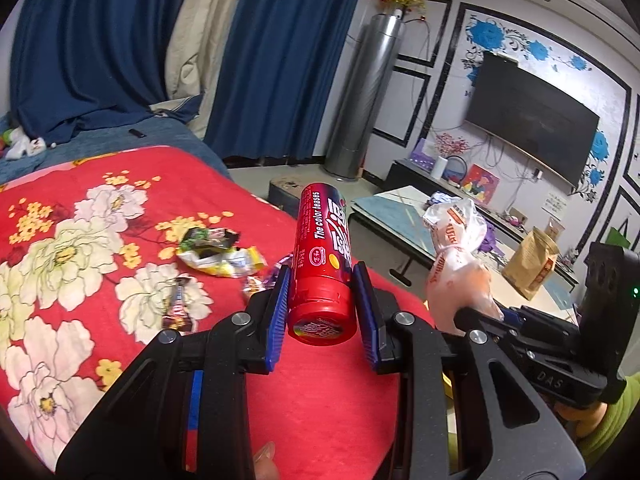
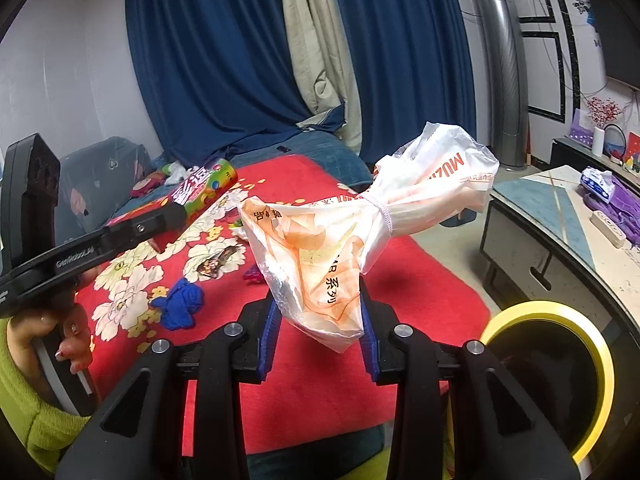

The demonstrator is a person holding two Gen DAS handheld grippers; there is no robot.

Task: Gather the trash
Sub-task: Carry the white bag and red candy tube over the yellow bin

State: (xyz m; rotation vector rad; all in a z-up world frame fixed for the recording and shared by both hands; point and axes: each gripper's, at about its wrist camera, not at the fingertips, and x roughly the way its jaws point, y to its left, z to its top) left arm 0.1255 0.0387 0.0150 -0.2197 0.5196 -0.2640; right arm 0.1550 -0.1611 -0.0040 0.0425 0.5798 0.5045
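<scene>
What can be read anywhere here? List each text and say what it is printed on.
"The color teases": red tube in the left gripper.
"DAS": right gripper body.
"MU...", cut off by a fold: plastic bag.
"系列": same bag.
Tube's large characters, its fine print and the bag's other orange print: not readable.

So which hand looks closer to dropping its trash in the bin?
Right, probably. The yellow-rimmed bin sits just beside the right gripper, which holds the bag. The left gripper, holding the red tube, is farther over the bed.
</scene>
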